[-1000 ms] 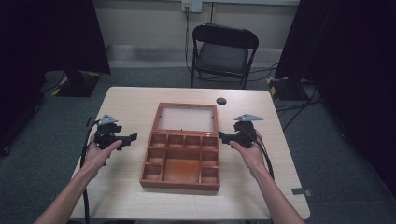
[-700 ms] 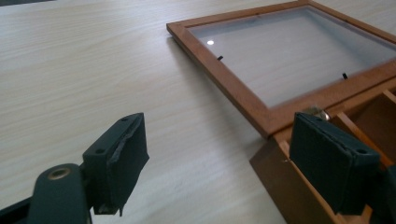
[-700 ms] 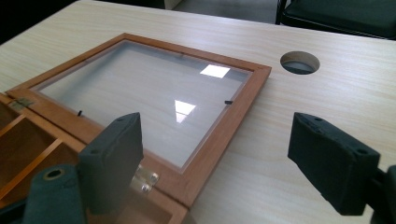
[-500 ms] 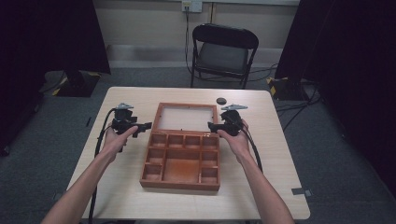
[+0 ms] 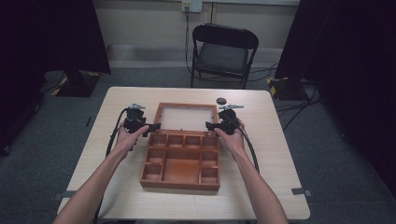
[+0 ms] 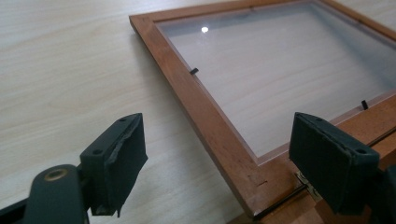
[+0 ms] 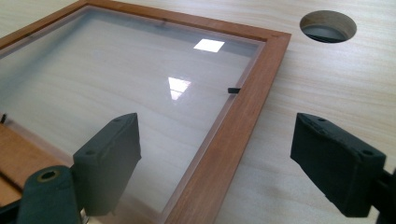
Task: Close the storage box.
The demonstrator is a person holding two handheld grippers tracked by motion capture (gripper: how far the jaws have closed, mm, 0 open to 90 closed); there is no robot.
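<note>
wooden box (image 5: pixel 181 156) sits in the middle of the bench (image 5: pixel 280 154), its glass lid (image 5: pixel 187 117) folded flat open toward the far edge, beyond the compartments. a second ago my hands were out at the box's sides, level with the compartments; now both have slid forward to the hinge line, one at each side rail of the lid. my left fingers (image 6: pixel 233 158) stand wide apart, straddling the lid's near corner without touching it, holding nothing. my right fingers (image 7: pixel 229 158) are just as wide, one pad over the glass, one over bare bench, the rail between them. i judge this as lining up to pinch both rails and swing the lid shut. the cable hole (image 7: pixel 328 26) lies just past the lid's far corner.
</note>
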